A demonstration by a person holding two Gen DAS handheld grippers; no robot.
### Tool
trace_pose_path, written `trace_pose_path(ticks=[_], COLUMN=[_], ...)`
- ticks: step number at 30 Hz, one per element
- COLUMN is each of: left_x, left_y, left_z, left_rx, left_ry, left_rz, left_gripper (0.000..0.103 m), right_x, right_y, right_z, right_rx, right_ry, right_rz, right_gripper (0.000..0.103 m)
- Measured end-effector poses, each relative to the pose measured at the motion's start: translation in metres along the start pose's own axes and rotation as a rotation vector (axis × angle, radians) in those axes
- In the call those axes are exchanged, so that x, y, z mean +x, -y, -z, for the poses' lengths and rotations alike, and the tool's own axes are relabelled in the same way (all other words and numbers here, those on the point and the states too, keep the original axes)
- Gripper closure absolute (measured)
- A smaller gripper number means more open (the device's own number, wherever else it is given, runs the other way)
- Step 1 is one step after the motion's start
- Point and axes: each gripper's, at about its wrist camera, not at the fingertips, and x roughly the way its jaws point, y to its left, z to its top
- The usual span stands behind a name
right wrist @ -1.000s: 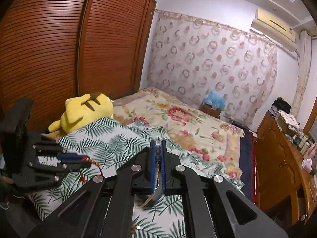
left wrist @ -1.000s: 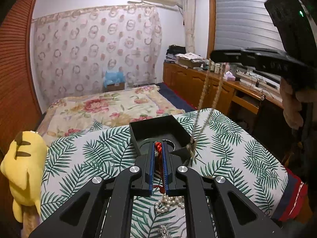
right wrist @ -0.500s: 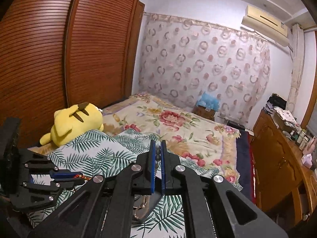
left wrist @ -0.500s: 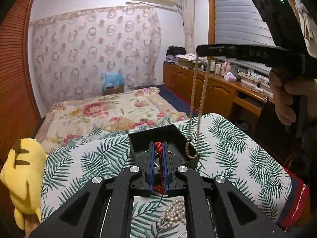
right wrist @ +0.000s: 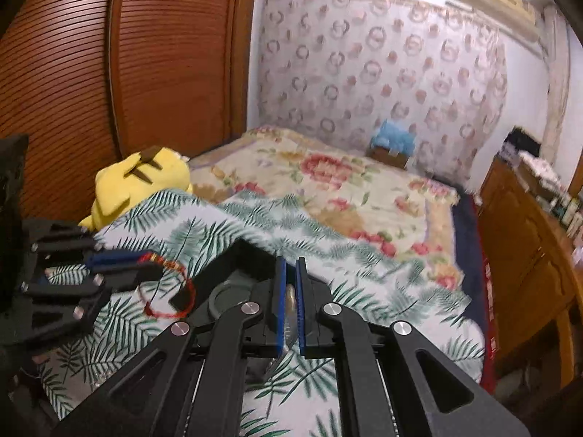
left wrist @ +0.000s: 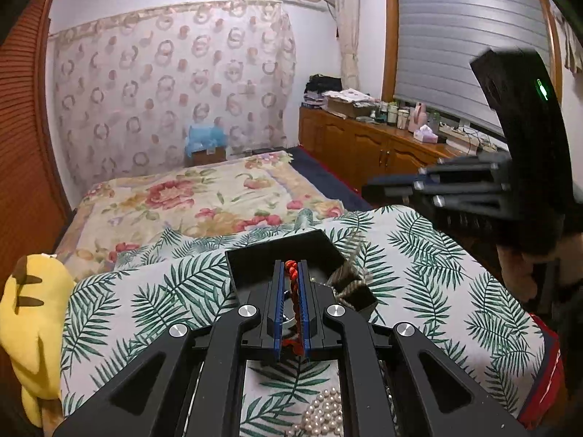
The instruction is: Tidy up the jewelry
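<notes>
Our left gripper squeezes the red cord bracelet over the black box in the middle. Our right gripper pinches a blurry bead string.

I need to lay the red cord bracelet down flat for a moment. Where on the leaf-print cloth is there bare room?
Bare leaf-print cloth lies between the yellow plush and the black box, and right of the box toward the red edge. It is crowded near the left gripper, which holds the red cord bracelet: white pearls lie below.
</notes>
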Motion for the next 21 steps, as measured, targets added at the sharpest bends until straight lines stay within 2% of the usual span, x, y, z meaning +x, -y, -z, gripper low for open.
trace_pose_path(ticks=[7,8,9,11,16,21], left_x=[0.021,0.023,0.024,0.024,0.02,0.01], left_y=[0.004,0.004,0.005,0.006,0.01,0.014], left_z=[-0.002,-0.002,-0.002,-0.003,-0.001,0.011], left_rx=[0.008,0.008,0.008,0.008,0.022,0.038], left_ry=[-0.025,-0.029,-0.032,-0.024,-0.028,-0.032], left_rz=[-0.015,-0.018,-0.022,-0.026,-0.04,-0.046], left_gripper=[0.096,0.092,0.08,0.068,0.065,0.056], right_x=[0.001,0.0,-0.001,-0.003,-0.006,-0.004], right_y=[0.002,0.002,0.003,0.004,0.004,-0.006], right_z=[0.028,0.033,0.036,0.046,0.072,0.1], right_rx=[0.012,0.014,0.017,0.024,0.043,0.066], right_ry=[-0.02,-0.021,-0.022,-0.024,-0.036,-0.061], right_rz=[-0.012,-0.013,-0.015,-0.016,-0.035,-0.078], right_gripper=[0.09,0.088,0.088,0.088,0.088,0.088])
